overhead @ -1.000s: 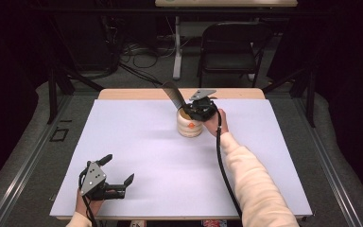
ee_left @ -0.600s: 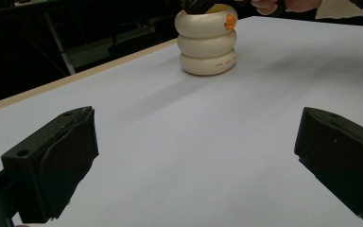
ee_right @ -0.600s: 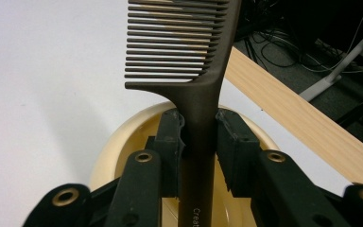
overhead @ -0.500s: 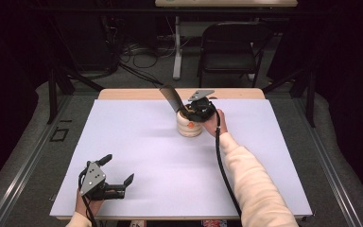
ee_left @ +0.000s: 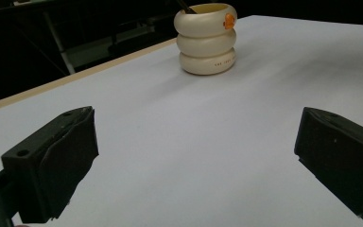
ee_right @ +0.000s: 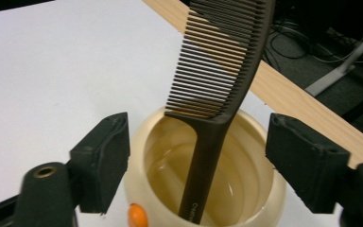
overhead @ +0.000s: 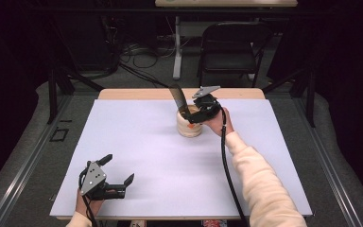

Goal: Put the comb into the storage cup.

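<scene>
A cream ribbed cup (overhead: pixel 189 126) (ee_left: pixel 207 40) (ee_right: pixel 160 156) stands at the far middle of the white table. A dark comb (overhead: pixel 177 97) (ee_right: pixel 217 71) stands in it, handle down, leaning up and to the left. My right gripper (overhead: pixel 192 116) (ee_right: pixel 196 158) hovers over the cup's mouth. Its jaws have just been opening and now stand wide on either side of the comb's handle, with neither pad touching it. My left gripper (overhead: pixel 120 169) (ee_left: pixel 196 161) rests open near the front left of the table, with nothing between its jaws.
The white sheet (overhead: pixel 170 165) covers the table, and a wooden strip (overhead: pixel 137 93) shows along the far edge. A black chair (overhead: pixel 231 47) and cables lie beyond the table in the dark.
The right hand has shifted only slightly over the cup, and the comb leans much as before. The left gripper has not moved.
</scene>
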Motion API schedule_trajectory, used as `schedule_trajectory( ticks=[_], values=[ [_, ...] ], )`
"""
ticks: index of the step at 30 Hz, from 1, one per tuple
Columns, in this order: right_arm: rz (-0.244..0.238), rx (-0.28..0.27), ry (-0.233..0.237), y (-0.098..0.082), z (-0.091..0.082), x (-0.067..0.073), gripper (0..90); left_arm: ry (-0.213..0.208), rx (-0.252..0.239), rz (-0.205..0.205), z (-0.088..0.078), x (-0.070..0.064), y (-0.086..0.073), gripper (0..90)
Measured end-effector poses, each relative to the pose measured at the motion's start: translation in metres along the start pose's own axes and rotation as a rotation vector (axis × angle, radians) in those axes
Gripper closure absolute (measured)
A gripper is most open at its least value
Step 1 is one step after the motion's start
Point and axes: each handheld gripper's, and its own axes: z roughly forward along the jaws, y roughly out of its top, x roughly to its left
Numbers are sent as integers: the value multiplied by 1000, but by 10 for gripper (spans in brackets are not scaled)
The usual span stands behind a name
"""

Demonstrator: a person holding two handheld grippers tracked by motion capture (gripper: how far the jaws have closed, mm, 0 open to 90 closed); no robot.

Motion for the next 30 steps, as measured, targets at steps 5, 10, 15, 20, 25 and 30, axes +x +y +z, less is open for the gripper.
schedule_trajectory(
  ticks=[5,10,15,20,25,30],
  values=[
    [-3,18,17,3,-8,2,149,2,-2,0,0,-1,0,4],
    [0,26,31,4,-16,2,115,1,-2,1,0,-1,0,4],
    [-6,46,42,4,-25,2,81,0,0,-1,1,0,0,4],
    [-13,51,51,4,-34,3,48,2,-1,1,1,-1,0,4],
    [-14,62,55,1,-44,2,26,1,0,2,1,-1,0,4],
    [-11,77,55,-4,-51,3,12,-3,0,5,1,-1,1,4]
  ],
)
